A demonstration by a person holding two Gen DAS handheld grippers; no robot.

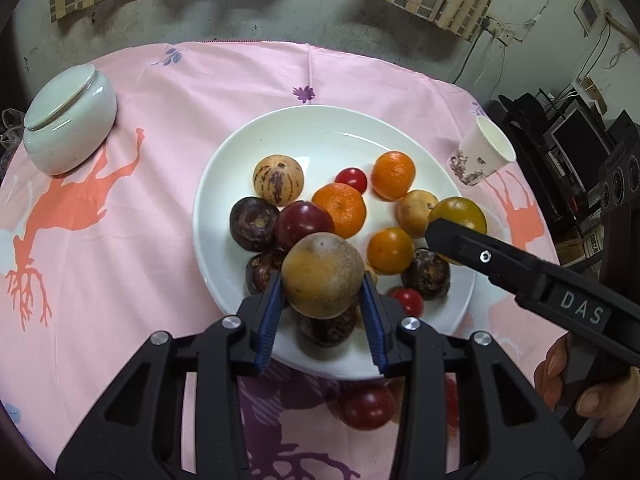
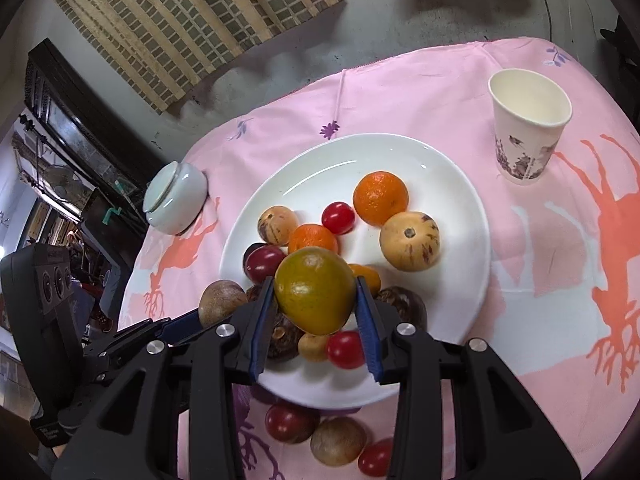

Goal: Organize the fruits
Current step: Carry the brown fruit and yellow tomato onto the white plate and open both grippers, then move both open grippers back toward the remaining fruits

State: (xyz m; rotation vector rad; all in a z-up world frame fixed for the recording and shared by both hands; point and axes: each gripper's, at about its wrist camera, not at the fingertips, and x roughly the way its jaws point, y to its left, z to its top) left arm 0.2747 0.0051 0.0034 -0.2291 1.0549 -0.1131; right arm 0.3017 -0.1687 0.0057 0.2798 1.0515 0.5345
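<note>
Our left claw [image 1: 322, 306] grips a brown round fruit [image 1: 322, 276] and our right claw [image 2: 316, 312] a green-yellow citrus [image 2: 314, 290], both carried above the white plate [image 1: 224, 184] of fruit. Next, we judge, each wants a bare spot before letting go; strays wait on the bench [image 2: 520, 280].

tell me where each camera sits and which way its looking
Left wrist: on the left gripper, angled down at the white plate; its blue pads clamp a brown round fruit; a hand shows at right.
Right wrist: on the right gripper, angled down at the plate; it clamps a green-yellow citrus.
Shared: plate, paper cup, lidded ceramic jar, both held fruits.
</note>
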